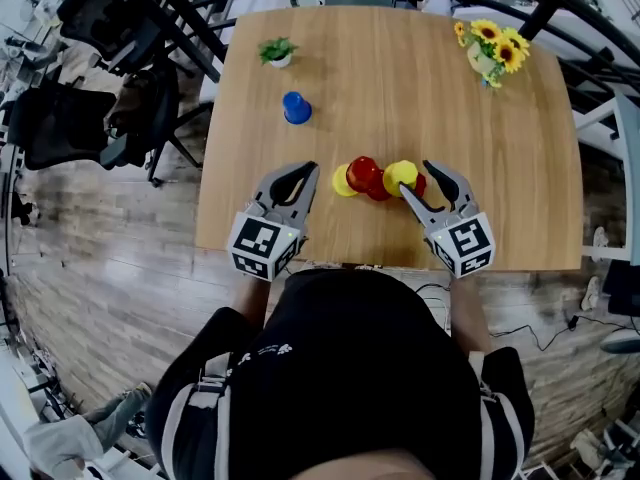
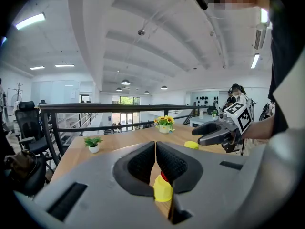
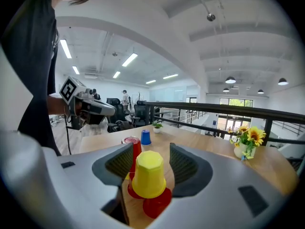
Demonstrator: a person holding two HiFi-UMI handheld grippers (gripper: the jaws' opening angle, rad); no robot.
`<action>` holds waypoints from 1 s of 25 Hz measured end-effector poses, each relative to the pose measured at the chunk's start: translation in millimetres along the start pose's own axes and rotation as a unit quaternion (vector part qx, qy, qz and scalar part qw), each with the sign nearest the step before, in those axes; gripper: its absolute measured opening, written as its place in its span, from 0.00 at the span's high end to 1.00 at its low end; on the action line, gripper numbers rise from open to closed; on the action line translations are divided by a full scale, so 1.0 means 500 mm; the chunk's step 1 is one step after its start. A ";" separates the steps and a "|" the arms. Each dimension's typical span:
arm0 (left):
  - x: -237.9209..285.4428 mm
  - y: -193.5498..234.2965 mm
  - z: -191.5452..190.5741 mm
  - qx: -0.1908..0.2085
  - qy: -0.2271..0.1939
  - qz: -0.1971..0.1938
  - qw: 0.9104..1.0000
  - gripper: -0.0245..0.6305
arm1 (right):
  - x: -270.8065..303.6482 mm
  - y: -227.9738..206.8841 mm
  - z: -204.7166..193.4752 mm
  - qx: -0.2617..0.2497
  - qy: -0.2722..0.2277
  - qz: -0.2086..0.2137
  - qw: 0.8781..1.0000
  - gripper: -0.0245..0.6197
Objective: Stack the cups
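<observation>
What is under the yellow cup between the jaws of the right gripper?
Beneath the yellow cup, parts of red cups show. It covers their upper parts, so their number is unclear.

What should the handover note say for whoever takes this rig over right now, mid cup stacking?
Left hand-held gripper: jaws together, empty, just beside the left yellow cup.
Right hand-held gripper: jaws apart on either side of the upside-down right yellow cup, not clamped on it.
That cup sits on the red cups, which are clustered near the table's front edge.
The blue cup stands alone farther back.
Done: only that partial pile.
Left: bring all the cups into one stack.
</observation>
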State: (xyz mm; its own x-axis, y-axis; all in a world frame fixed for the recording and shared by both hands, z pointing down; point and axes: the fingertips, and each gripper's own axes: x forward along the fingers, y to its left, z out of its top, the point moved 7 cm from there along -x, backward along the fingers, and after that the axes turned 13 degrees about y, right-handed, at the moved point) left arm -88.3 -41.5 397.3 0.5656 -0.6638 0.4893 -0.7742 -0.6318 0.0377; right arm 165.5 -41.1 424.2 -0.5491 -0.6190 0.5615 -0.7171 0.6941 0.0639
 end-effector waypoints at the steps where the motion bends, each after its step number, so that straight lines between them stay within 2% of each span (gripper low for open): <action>1: -0.002 -0.004 -0.002 -0.002 0.001 0.003 1.000 0.94 | -0.010 0.000 0.008 0.003 -0.015 -0.008 1.000 0.59; 3: -0.005 -0.012 -0.007 -0.005 0.005 0.009 1.000 0.94 | -0.030 -0.001 0.020 0.009 -0.048 -0.023 0.999 0.61; 6: -0.014 -0.024 -0.015 -0.011 0.013 0.020 1.000 0.94 | -0.049 0.005 0.031 0.020 -0.094 -0.024 0.995 0.67; 12: -0.030 -0.048 -0.029 -0.024 0.010 0.037 0.999 0.94 | -0.092 0.033 0.039 0.031 -0.196 -0.029 0.980 0.96; 15: -0.025 -0.058 -0.047 -0.032 0.007 0.021 0.999 0.94 | -0.103 0.054 0.034 0.037 -0.199 -0.037 0.979 0.96; 19: -0.016 -0.022 -0.041 -0.025 -0.008 -0.008 1.000 0.94 | -0.104 0.104 0.056 0.056 -0.206 -0.049 0.976 0.96; 25: -0.030 0.066 -0.019 0.022 -0.018 -0.056 0.998 0.94 | -0.047 0.201 0.111 0.088 -0.205 -0.054 0.973 0.96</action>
State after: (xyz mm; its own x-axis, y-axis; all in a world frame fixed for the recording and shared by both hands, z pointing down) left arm -125.2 -48.5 399.2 0.6583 -0.6013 0.4530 -0.6925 -0.7196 0.0512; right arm 82.5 22.8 371.9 -0.5658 -0.8047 0.1797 -0.8227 0.5656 -0.0575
